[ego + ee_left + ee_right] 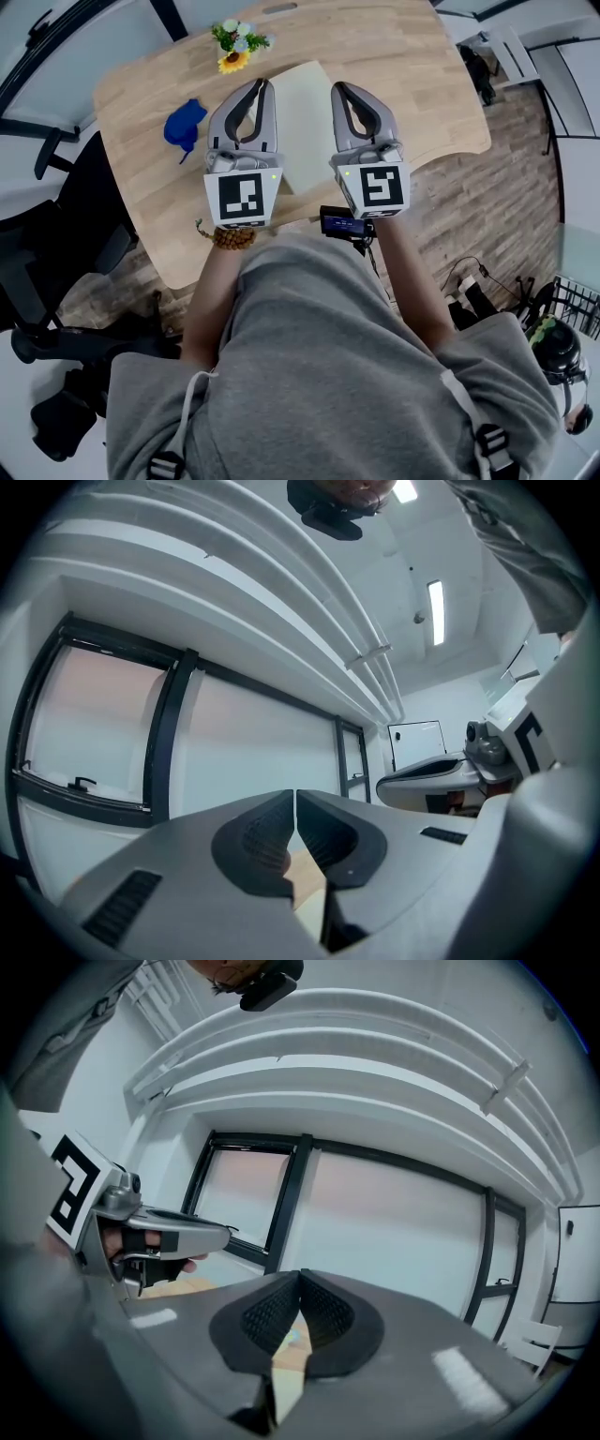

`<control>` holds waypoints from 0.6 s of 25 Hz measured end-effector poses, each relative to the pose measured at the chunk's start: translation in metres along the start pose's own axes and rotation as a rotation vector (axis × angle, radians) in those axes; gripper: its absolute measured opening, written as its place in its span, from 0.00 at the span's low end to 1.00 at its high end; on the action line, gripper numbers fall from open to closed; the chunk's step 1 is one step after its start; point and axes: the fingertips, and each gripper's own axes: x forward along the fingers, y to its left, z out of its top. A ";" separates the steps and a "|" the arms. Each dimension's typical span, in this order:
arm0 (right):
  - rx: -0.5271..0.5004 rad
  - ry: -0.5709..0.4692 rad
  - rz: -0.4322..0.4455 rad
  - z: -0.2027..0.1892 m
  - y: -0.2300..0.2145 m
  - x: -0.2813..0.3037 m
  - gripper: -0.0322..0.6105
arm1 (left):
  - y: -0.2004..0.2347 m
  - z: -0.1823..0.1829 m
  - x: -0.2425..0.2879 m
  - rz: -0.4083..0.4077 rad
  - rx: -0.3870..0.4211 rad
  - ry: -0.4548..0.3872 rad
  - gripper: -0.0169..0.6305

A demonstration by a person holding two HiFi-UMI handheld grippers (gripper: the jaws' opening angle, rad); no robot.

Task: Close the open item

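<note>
Nearest the head camera, grey hoodie (309,375) fills the bottom of the view, both forearms reaching forward. Bead bracelet (230,237) sits on the left wrist. Small black device (345,223) with a lit screen is just behind the right marker cube.

Left gripper (262,86) is held level over the wooden table (422,84). Its own view shows the jaws pressed together (295,803) with nothing between them. Right gripper (339,90) is beside it, also level, jaws likewise closed tip to tip (300,1283) and empty.

Pale book (305,122) lies flat on the table between the two grippers, one plain face up. Neither gripper touches it as far as the head view shows.

Blue object (185,124) lies on the table left of the left gripper. Small flower bunch (236,47) stands at the far edge, beyond the book. Black chair (66,253) is off the table's left side.
</note>
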 end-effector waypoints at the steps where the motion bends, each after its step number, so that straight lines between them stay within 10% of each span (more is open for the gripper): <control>1: -0.001 0.002 0.000 -0.001 0.000 0.000 0.07 | 0.001 -0.002 0.001 0.005 -0.001 0.000 0.05; 15: 0.001 0.038 0.017 -0.014 0.004 -0.001 0.07 | 0.016 -0.022 -0.004 0.048 -0.019 0.053 0.05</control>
